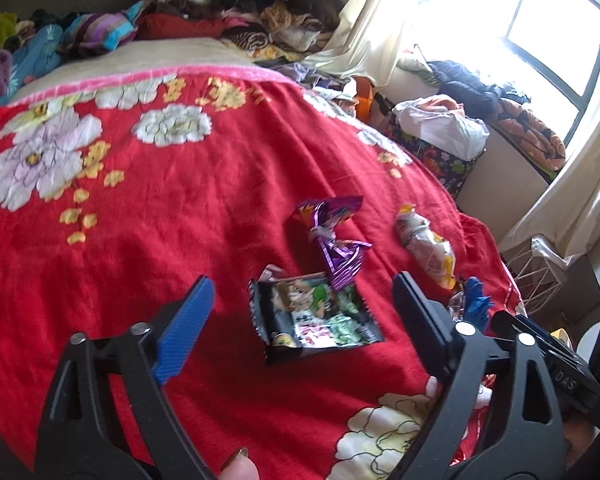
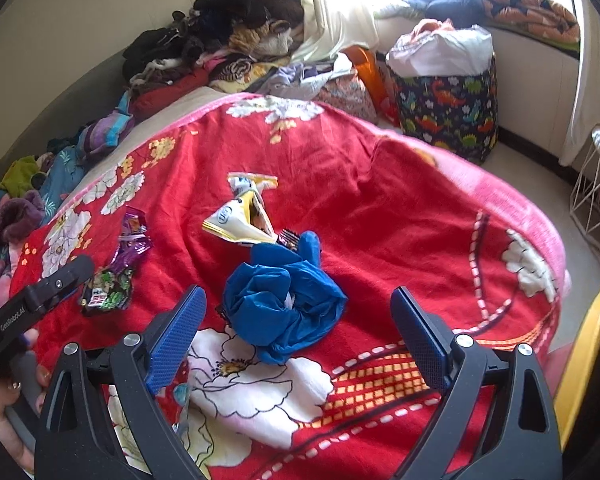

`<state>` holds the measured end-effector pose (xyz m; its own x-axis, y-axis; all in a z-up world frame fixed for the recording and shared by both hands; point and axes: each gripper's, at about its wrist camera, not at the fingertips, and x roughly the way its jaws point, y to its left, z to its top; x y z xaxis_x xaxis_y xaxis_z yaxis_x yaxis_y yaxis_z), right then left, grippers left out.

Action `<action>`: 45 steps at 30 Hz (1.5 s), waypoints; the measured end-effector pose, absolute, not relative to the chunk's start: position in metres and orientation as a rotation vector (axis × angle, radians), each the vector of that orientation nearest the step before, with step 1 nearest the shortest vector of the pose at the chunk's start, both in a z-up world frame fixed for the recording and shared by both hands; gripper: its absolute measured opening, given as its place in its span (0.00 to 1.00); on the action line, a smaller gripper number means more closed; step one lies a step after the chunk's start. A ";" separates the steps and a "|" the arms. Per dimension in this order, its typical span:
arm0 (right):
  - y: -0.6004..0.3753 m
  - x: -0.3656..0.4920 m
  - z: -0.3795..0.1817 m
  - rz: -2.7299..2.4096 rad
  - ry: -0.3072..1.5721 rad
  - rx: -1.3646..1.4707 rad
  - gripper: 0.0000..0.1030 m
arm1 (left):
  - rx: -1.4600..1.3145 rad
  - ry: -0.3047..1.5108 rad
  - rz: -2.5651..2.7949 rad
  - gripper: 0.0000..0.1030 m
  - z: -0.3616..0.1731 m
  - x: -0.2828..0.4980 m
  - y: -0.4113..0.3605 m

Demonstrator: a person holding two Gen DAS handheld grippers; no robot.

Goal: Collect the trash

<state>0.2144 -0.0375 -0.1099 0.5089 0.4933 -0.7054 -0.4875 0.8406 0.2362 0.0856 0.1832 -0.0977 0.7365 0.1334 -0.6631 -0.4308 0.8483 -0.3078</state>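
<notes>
Red blanket (image 1: 160, 240) with big flowers covers the bed, and the trash lies on it. A black snack wrapper (image 1: 316, 318) lies flat right in front of the left gripper (image 1: 304, 320). It is almost square, and its torn, open end points to the left in the left wrist view. Just past it lies a purple wrapper (image 1: 332, 236), twisted in the middle, with its long side running away from the gripper. A yellow and white wrapper (image 1: 424, 246) lies to the right of that one, its long side running the same way.

The left gripper tips down toward the bed. Its two fingers are spread wide, one on each side of the black snack wrapper, and they do not touch it.

A blue plastic bag (image 2: 280, 304) sits scrunched in a ball, so it has no clear long side. It lies between the spread fingers of the right gripper (image 2: 298, 328), which tips down too. The fingers do not touch the bag.

A hand (image 2: 4, 412) holds the left gripper's handle at the left edge of the right wrist view.
</notes>
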 end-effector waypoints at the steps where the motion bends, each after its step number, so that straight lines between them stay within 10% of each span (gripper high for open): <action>1: -0.036 0.216 -0.113 0.593 0.864 0.014 0.85 | -0.478 0.683 0.322 0.72 -0.099 0.086 0.184; 13: -0.043 0.224 -0.126 0.692 0.950 0.072 0.19 | -0.500 0.765 0.250 0.35 -0.115 0.094 0.171; 24: -0.075 0.195 -0.114 0.676 0.889 0.100 0.12 | -0.476 0.774 0.156 0.16 -0.109 0.099 0.141; 45: -0.102 0.161 -0.092 0.691 0.825 0.104 0.10 | -0.412 0.670 0.067 0.11 -0.065 0.098 0.106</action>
<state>0.1606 -0.1016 -0.0919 0.4755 0.6027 -0.6408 -0.5251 0.7789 0.3429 0.0978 0.1064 -0.0652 0.7848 -0.0710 -0.6156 -0.1911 0.9173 -0.3494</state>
